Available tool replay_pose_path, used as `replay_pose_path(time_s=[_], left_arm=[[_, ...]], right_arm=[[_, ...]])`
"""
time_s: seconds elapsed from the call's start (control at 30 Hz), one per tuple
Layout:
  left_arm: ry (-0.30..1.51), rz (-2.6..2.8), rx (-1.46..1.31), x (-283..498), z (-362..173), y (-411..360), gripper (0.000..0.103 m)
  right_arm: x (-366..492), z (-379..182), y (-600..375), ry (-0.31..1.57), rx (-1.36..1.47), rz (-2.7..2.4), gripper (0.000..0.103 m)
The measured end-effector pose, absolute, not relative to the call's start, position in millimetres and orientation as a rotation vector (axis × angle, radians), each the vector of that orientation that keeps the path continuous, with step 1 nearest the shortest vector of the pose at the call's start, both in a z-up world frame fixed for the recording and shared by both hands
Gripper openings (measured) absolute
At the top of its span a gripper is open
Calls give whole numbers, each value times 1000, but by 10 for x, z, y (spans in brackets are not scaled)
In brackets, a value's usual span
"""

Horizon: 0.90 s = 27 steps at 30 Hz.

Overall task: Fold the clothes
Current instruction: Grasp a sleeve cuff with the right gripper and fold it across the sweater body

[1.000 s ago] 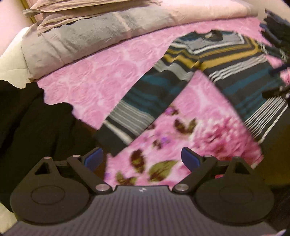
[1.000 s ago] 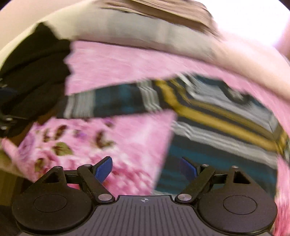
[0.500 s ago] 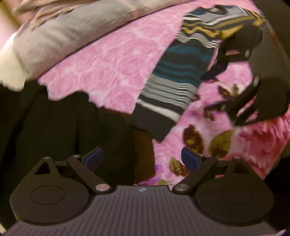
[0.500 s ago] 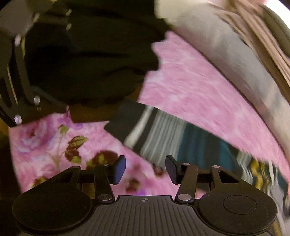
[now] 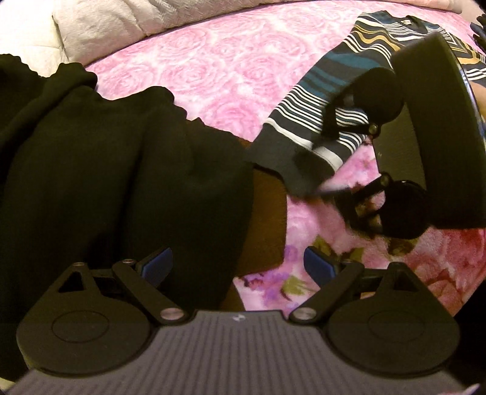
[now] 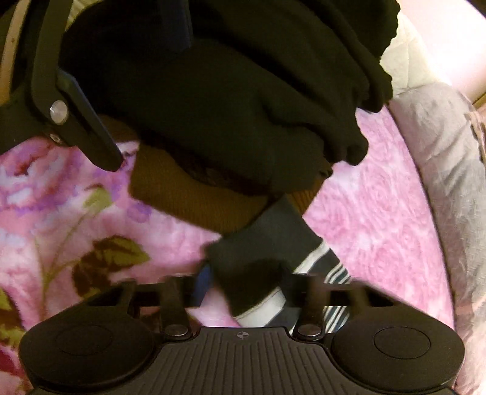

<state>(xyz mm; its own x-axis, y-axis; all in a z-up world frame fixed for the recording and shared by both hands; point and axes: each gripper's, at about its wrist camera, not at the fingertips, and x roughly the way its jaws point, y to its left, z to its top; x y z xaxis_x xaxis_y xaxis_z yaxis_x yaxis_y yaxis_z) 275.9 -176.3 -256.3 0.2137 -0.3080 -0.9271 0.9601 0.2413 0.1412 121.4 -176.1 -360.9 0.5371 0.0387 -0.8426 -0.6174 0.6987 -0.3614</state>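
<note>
At the bottom of the left wrist view, the left hand-held gripper (image 5: 238,267) gapes released over a black garment (image 5: 100,170). Centre right, the right hand-held gripper (image 6: 243,284) pinches the striped sweater's (image 5: 340,94) dark cuff (image 6: 258,258) on the pink floral bed (image 5: 218,70).

A bedroom in a home, judging by the bed (image 5: 231,60) itself: spread with a pink rose-patterned cover, overlaid near the front with a plush floral blanket (image 5: 404,267) in pink, purple and green. Folded grey and cream bedding (image 5: 100,27) stacked along the far left edge. Everyday clothes scattered on top: a black garment (image 5: 91,170) heaped at the left, a brown knit (image 6: 188,194) tucked under it, a striped sweater (image 5: 331,91) lying at the right. Warm, dim indoor light throughout.
</note>
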Motion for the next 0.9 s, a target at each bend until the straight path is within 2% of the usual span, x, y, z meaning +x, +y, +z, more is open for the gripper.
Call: replay_pose_path(time_s=[0.13,0.23,0.43,0.53,0.67,0.8,0.9], left_arm=[[899,-1076,878,2765,-2458,-1863,91],[877,-1107,853,2741,-2350,-2046,91],[816,-1229,831,2524,-2137,-2692,91],[743,-1293,838,2333,-1998,-3070,91],[670,-1362,854,1931,-1873,-3601,91],[642,-1382,899,1355,-1902,-4054,91],[670,-1348,941,876,-2014,-4334,91]], right_arm=[[1281,-3285,-1913,893,-605,389,4],[1363,-2861,-2305,873,-410,289,4],[1387,-1910,-3916,820,280,14,4],[1019,-1444,-4879,671,420,-154,4],[-29,-867,-6050,457,443,-466,4],[-1145,-1062,-7018,422,559,-743,3],[-1636,-1672,-7624,528,651,-833,4]])
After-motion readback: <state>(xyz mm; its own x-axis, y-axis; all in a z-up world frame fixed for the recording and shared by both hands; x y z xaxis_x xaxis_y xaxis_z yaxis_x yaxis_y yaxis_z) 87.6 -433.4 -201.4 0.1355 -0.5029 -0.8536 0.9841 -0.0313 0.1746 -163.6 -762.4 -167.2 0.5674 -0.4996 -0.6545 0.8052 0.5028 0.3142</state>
